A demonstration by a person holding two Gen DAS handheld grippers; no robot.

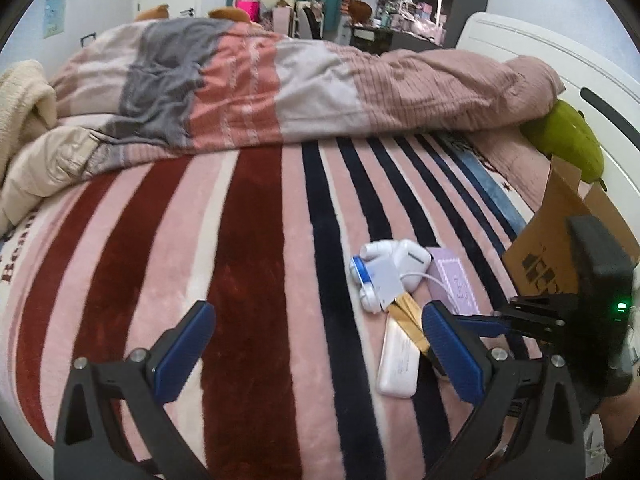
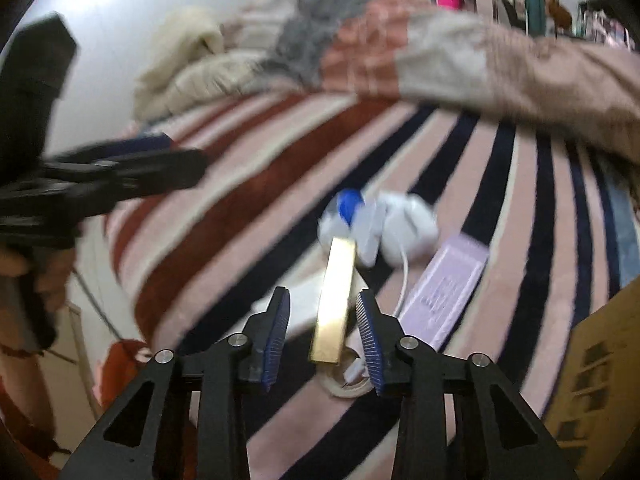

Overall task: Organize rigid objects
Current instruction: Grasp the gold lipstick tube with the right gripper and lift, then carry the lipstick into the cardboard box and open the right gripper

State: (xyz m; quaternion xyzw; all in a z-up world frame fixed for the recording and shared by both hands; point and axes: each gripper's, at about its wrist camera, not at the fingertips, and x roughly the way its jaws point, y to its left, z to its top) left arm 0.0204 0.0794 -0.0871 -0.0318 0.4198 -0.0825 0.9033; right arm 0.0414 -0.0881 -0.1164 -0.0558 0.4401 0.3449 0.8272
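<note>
A pile of small objects lies on the striped blanket (image 1: pixel 248 264): a white and blue device (image 1: pixel 376 280) with a white cable, a lilac box (image 1: pixel 454 280), a gold bar (image 1: pixel 408 314) and a white flat pack (image 1: pixel 400 360). My left gripper (image 1: pixel 316 348) is open and empty, left of the pile. In the right wrist view my right gripper (image 2: pixel 324 332) is open, with the gold bar (image 2: pixel 336 300) between its fingers, not clamped. The lilac box (image 2: pixel 444 284) and the white and blue device (image 2: pixel 376 224) lie beyond. The left gripper (image 2: pixel 120 172) shows at far left.
A cardboard box (image 1: pixel 560 232) stands at the right edge of the bed, also seen in the right wrist view (image 2: pixel 600 364). A rumpled pink and grey duvet (image 1: pixel 260 80) covers the far half of the bed. A green cushion (image 1: pixel 572 140) leans on the white headboard.
</note>
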